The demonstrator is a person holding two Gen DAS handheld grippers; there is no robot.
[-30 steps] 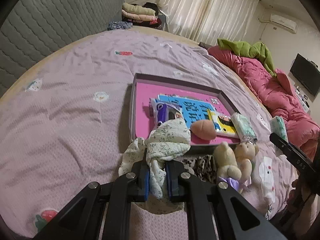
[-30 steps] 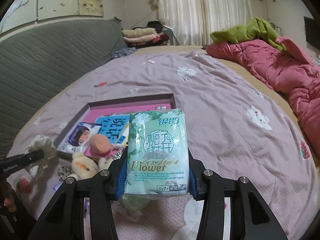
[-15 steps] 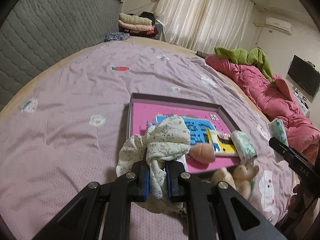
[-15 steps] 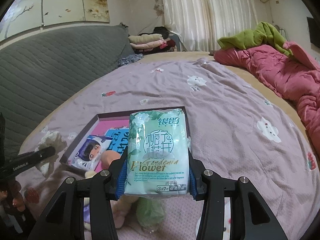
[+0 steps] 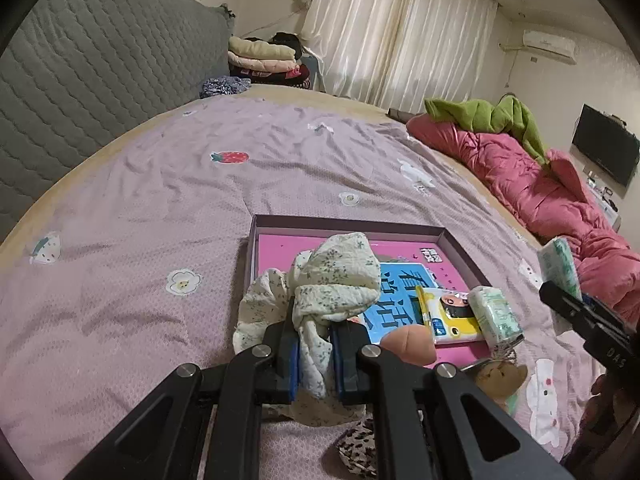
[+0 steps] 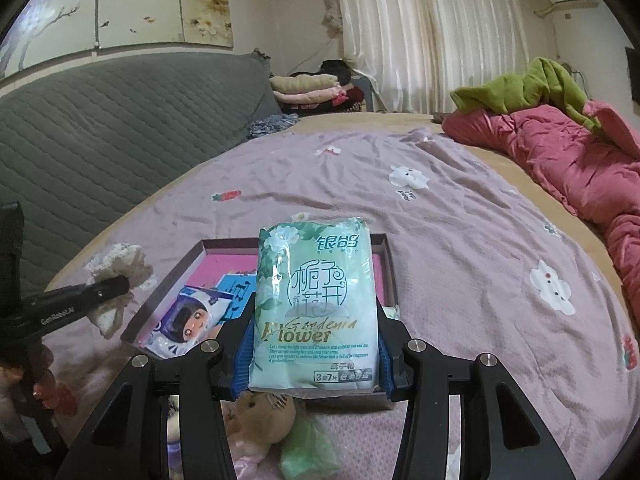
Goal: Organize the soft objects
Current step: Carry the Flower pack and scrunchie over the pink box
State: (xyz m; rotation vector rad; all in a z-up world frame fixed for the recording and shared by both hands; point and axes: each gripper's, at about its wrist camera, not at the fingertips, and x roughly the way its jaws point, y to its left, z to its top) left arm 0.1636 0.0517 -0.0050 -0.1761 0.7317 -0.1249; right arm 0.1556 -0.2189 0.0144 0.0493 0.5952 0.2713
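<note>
My left gripper point(image 5: 315, 354) is shut on a crumpled floral cloth point(image 5: 334, 280) and holds it above the near left corner of a shallow box point(image 5: 348, 227) with a pink floor. My right gripper point(image 6: 314, 350) is shut on a mint green tissue pack point(image 6: 316, 308), raised over the same box point(image 6: 390, 264). In the box lie a blue book point(image 5: 400, 292), a small yellow packet point(image 5: 450, 316), another green tissue pack point(image 5: 496, 316) and a peach soft toy point(image 5: 408, 348). A teddy bear point(image 5: 500, 376) lies just in front of the box.
The purple bedsheet point(image 5: 160, 240) spreads all around. A grey quilted headboard point(image 5: 80, 80) is at the left. A pink duvet point(image 5: 540, 200) with a green blanket point(image 5: 488, 116) lies at the right. Folded clothes point(image 5: 264, 60) are stacked at the far end. A leopard-print item point(image 5: 356, 444) lies near me.
Both grippers have risen and moved forward over the box, each keeping its load. The teddy bears and near edge of the box have dropped lower in both views.
</note>
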